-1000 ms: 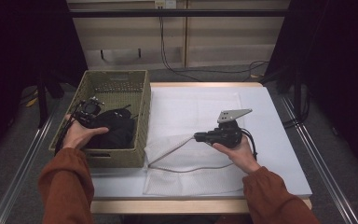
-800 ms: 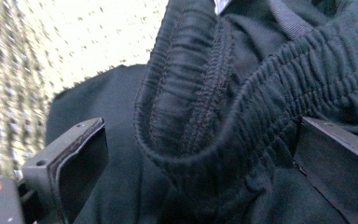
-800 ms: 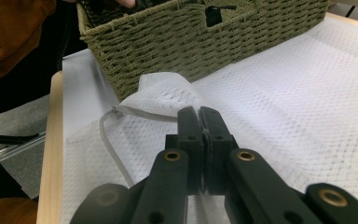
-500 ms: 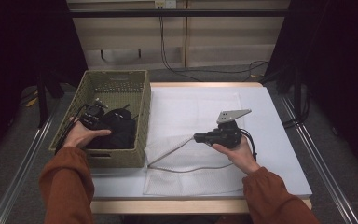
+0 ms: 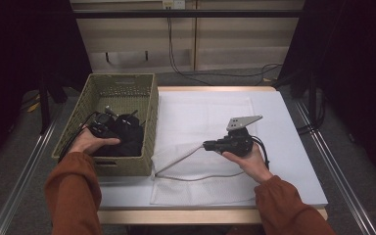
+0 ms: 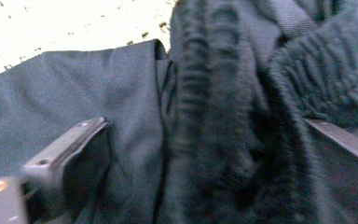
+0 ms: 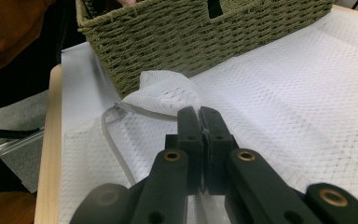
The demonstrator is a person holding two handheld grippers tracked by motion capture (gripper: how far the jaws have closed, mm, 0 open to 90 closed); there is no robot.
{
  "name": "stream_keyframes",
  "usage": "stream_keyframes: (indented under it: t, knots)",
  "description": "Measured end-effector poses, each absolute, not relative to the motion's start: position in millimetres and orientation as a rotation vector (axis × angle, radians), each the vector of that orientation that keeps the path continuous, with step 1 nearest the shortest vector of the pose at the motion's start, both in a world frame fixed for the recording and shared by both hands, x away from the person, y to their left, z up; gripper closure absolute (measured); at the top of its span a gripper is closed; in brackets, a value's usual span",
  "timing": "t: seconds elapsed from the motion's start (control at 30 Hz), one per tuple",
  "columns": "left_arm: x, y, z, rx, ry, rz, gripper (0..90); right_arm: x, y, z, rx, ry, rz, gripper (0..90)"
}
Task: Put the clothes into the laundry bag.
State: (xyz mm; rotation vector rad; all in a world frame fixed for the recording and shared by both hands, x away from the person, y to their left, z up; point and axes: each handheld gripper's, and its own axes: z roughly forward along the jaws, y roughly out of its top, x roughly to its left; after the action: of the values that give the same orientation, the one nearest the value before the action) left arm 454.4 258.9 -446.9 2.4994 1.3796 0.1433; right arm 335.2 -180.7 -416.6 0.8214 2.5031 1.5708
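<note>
Your left gripper (image 5: 108, 128) sits down inside the olive-green woven basket (image 5: 146, 105) at the left edge of the white-covered table (image 5: 284, 122), buried in the bundle of black fabric garments (image 5: 127, 139) that fills the basket's near half. In the left gripper view its two jaws stand wide apart, with a thick ribbed fold of that black cloth (image 6: 214, 121) running lengthwise between them, from the near end away toward the basket's far wall; the pads don't press on it yet, so the fold is straddled, not gripped. That is the relation to mind: the fold's long axis lies along the jaws, not across them, so a squeeze should catch its full thickness. Your right gripper (image 7: 200, 116) lies well apart on the table's middle, jaws pinched tight on the rim of the white mesh laundry bag (image 5: 196, 169), whose opening faces the basket's near right corner. The left hand (image 5: 89, 143) is the nearer to the garments.
</note>
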Motion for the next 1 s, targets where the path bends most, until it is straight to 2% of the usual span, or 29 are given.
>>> stream_keyframes:
  t: [0.17,0.27,0.3,0.47,0.6,0.7,0.77,0.8,0.83,1.0]
  knots:
    - [457,262,-450,2.497,1.357,0.140,0.2,335,-181,-416,0.817,2.506,1.559,88.1]
    - [458,263,-450,2.507,1.353,0.115,2.4,336,-180,-417,0.819,2.510,1.553,88.1]
    - [459,264,-450,2.494,1.378,0.050,5.4,336,-180,-417,0.818,2.513,1.557,88.1]
    - [459,265,-449,2.457,1.398,-0.076,23.2,336,-179,-418,0.813,2.523,1.555,88.2]
    - [460,263,-447,2.470,1.387,-0.089,30.2,335,-180,-418,0.807,2.520,1.558,88.2]
    - [459,260,-445,2.472,1.393,-0.075,40.1,336,-180,-419,0.817,2.524,1.555,88.2]
    - [459,261,-443,2.509,1.364,-0.091,50.0,336,-180,-419,0.815,2.526,1.556,88.2]
    - [459,261,-442,2.507,1.357,-0.119,59.2,336,-179,-419,0.814,2.528,1.552,88.2]
    - [460,260,-442,2.531,1.344,-0.127,64.8,336,-179,-419,0.815,2.526,1.549,88.2]
    - [459,258,-440,2.536,1.339,-0.118,70.5,336,-179,-419,0.816,2.526,1.551,88.2]
